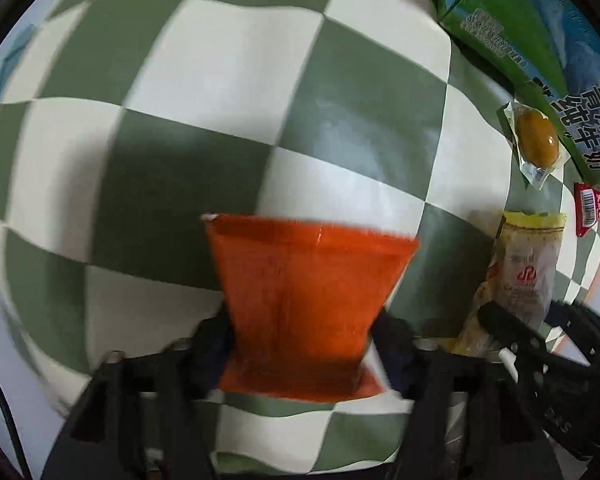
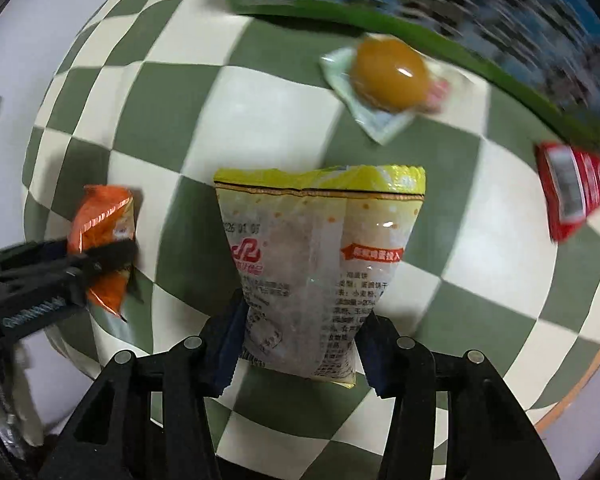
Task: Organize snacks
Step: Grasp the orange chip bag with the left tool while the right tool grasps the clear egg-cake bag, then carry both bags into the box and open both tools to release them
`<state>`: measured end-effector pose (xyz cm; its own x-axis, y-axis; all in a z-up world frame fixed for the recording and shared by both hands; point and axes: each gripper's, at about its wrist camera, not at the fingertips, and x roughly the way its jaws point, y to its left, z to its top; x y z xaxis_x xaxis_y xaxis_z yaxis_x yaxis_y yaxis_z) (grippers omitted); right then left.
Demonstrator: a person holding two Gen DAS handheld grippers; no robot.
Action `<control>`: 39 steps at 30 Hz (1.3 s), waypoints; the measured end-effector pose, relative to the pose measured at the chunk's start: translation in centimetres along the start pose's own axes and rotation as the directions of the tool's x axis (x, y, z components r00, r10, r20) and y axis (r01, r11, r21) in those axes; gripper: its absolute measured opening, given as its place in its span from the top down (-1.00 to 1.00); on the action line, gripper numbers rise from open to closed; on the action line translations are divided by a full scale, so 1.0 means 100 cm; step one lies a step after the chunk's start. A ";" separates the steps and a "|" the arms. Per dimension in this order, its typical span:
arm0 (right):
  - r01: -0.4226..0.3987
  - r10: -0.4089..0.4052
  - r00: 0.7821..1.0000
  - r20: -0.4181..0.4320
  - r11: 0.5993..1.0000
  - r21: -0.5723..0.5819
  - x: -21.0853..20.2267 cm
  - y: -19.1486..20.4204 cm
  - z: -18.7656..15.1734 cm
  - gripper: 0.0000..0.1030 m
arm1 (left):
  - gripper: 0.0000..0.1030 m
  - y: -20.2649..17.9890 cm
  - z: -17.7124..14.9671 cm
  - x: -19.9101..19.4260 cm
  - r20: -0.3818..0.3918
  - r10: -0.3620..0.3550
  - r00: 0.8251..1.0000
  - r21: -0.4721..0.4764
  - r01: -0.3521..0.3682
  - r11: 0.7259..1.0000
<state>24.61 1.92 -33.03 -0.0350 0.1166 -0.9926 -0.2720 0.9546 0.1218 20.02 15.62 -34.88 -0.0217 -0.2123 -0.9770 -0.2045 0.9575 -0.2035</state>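
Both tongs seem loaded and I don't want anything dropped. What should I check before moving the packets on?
1. Left tongs shut on the orange packet: ok.
2. Right tongs shut on the yellow packet: ok.
3. Packets apart from each other: ok.
4. Wrapped egg and red packet lying free on the checkered cloth, untouched: ok.
5. Green milk carton out of the tongs' way: ok.
6. Drop-off spot in view: cannot tell.
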 end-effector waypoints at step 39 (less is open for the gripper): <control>-0.036 -0.085 0.900 0.428 0.963 0.267 -0.234 -0.187 0.076 0.09 | 0.15 -0.226 0.192 -0.174 0.230 -0.155 0.961 0.358 0.064 0.932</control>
<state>37.85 -16.57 -12.07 0.4031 0.1414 -0.9042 -0.0040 0.9882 0.1528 43.86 1.40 -14.47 0.2363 -0.3072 -0.9219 0.1580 0.9482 -0.2755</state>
